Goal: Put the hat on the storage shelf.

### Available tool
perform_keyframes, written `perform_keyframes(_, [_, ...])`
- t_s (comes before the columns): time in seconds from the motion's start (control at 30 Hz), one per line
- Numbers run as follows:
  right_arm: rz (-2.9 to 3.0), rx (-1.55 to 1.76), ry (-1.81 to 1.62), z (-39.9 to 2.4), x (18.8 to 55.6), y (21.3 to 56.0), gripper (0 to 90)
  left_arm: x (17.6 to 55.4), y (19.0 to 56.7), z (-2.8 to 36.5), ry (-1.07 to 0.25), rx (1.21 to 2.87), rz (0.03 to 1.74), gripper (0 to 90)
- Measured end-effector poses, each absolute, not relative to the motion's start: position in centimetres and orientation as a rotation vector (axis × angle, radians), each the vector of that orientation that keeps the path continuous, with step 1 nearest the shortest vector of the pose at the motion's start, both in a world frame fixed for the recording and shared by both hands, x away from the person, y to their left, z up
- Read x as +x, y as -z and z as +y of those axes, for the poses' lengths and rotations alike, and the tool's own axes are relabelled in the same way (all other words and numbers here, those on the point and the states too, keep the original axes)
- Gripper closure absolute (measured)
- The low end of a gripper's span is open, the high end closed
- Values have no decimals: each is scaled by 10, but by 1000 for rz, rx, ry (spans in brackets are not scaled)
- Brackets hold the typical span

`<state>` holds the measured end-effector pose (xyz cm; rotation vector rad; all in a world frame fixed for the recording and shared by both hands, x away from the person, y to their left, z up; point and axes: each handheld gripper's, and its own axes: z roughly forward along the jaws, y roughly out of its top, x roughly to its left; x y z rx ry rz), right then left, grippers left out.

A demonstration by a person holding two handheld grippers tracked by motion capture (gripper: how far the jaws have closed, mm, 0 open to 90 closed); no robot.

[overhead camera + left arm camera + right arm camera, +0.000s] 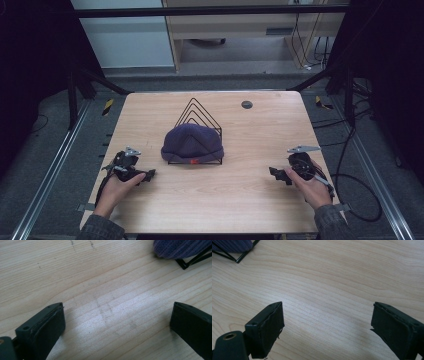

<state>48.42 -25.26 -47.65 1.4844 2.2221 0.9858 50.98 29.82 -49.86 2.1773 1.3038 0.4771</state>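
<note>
While both jaws gape empty, left hand-held gripper [148, 175] and right hand-held gripper [274, 173] rest on the counter [250, 200] flanking the purple beanie [192, 142] draped over a wire rack [197, 112]; snagged knit could tip that light rack.

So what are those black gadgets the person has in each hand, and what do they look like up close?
They are hand-held two-jaw grippers. The left gripper and right gripper are black, each topped by a grey three-cornered plate and trailing a black cable. Up close, the jaws are chunky black blocks with small screw holes and slightly frayed pad edges. The person wears dark grey sleeves.
</note>
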Motion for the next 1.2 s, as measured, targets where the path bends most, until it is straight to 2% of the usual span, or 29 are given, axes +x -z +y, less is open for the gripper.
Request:
perform_keyframes(0.8, [2173,1507,-987,-231,491,502,114,510,499,297,-473,2178,1300,0])
perform_keyframes(1.2, [2121,1451,-1003,-224,484,509,77,510,499,297,-472,2175,1300,0])
